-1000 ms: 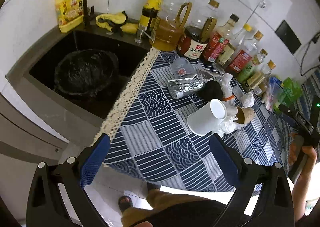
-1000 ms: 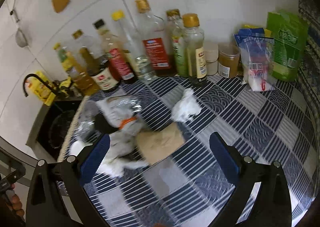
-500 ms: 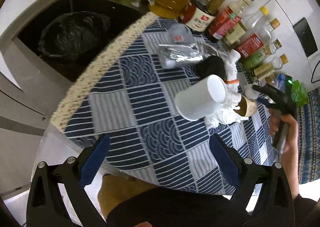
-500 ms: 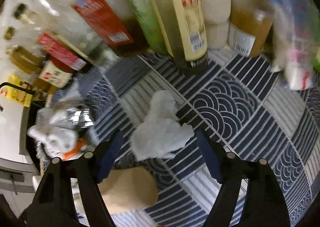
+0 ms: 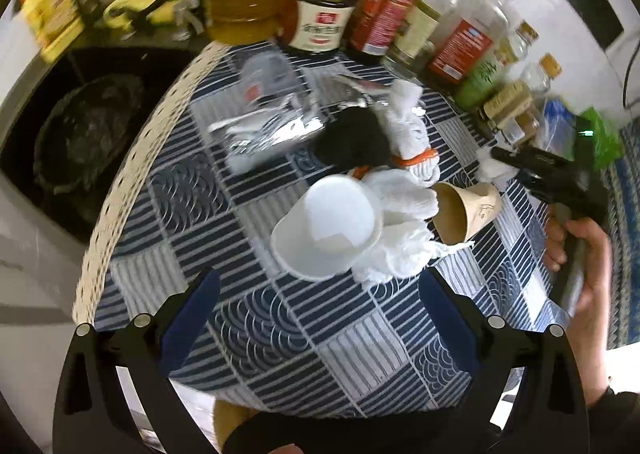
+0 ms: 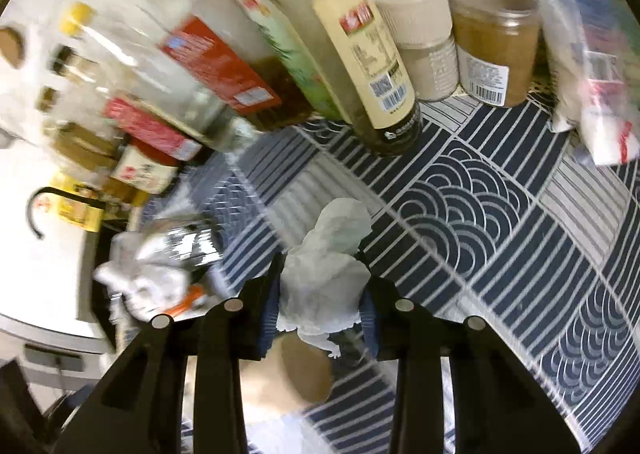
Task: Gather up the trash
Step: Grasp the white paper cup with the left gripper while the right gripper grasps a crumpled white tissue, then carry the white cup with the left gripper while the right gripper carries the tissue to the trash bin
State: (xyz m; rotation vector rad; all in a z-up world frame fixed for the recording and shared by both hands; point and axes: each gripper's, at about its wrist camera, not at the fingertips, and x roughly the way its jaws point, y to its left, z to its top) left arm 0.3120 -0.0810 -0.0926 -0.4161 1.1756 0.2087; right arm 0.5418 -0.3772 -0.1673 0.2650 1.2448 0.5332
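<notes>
Crumpled white paper tissue [image 6: 326,278], matt white paper cup [image 5: 326,228], brown paper cup [image 5: 466,210] (matt), shiny crinkled foil wrapper [image 5: 268,130], woven patterned cloth tablecloth [image 5: 276,338], glossy bottles [image 5: 384,10]

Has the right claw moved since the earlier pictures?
Yes. The right claw came down toward the bottle row and its jaws have just been closing onto the crumpled white tissue.

l gripper [image 5: 316,304] jaws wide apart, empty; r gripper [image 6: 320,300] jaws just closing, pads pinching something
</notes>
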